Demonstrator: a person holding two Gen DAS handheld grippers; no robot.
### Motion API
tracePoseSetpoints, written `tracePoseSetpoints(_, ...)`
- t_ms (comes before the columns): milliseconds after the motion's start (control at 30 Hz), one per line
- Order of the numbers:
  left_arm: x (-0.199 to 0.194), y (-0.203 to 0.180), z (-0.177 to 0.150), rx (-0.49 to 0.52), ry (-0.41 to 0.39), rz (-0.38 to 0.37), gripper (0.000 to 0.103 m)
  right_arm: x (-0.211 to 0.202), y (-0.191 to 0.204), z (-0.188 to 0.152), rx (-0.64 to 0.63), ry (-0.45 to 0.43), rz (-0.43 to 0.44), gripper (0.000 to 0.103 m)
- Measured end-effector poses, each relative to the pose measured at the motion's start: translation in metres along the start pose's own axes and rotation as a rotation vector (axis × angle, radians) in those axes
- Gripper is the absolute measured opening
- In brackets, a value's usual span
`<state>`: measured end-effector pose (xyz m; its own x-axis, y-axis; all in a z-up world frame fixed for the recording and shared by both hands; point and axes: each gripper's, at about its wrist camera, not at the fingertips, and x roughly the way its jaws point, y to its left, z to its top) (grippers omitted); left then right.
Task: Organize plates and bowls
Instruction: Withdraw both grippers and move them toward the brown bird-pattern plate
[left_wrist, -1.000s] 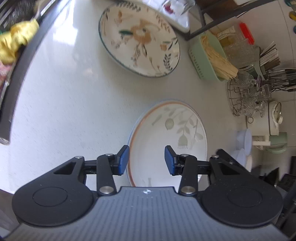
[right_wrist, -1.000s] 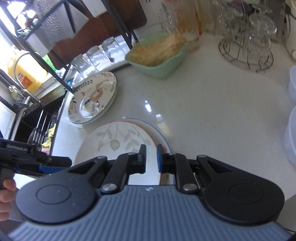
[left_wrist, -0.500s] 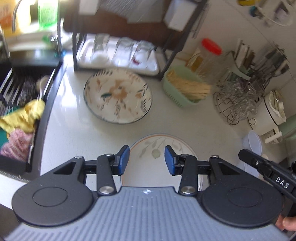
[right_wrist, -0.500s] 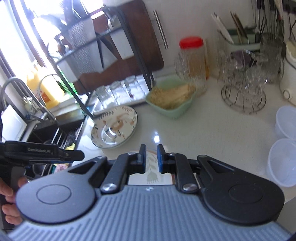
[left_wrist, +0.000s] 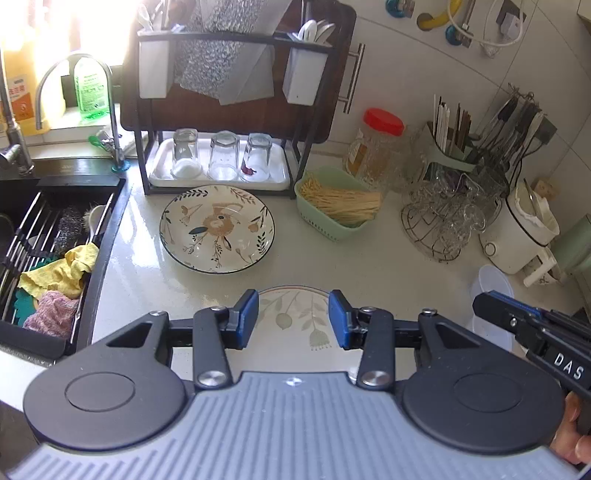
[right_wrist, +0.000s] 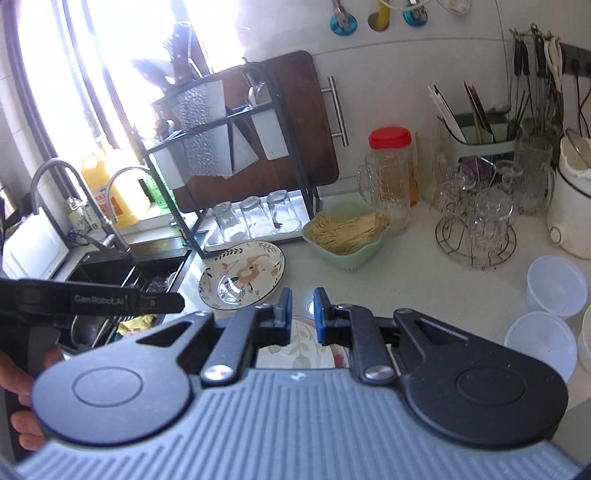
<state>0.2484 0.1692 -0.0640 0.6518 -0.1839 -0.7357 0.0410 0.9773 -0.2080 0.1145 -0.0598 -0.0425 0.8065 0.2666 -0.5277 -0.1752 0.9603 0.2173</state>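
Note:
A floral plate with a dark rim (left_wrist: 217, 228) lies on the white counter in front of the dish rack; it also shows in the right wrist view (right_wrist: 242, 274). A second plate with a pale leaf pattern (left_wrist: 295, 314) lies nearer, partly hidden behind both grippers, and shows in the right wrist view (right_wrist: 301, 349). My left gripper (left_wrist: 293, 319) is open and empty above this near plate. My right gripper (right_wrist: 302, 315) has its jaws close together with a small gap, holding nothing. Clear plastic bowls (right_wrist: 556, 284) stand at the right.
A black dish rack (left_wrist: 229, 122) with three upturned glasses stands at the back. A sink (left_wrist: 48, 240) with cloths is at the left. A green basket of sticks (left_wrist: 340, 206), a red-lidded jar (left_wrist: 376, 147), a wire glass stand (left_wrist: 447, 218) and a white pot (left_wrist: 521, 229) crowd the right.
Both grippers have risen and tilted up from the near plate, so the rack, sink and wall come into view. Jaw openings look unchanged.

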Motion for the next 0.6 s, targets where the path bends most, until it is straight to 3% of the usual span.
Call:
tracePoseSetpoints(300,-0.019,-0.027,-0.023,-0.016,-0.029,0.071,0.047,-0.016,-0.016,-0.012,-0.048,0.015,0.047,0.016)
tracePoseSetpoints(600,-0.024,-0.039,-0.045,-0.048,0.011,0.093,0.047,-0.019,-0.023,-0.021,-0.078,0.040,0.097,0.016)
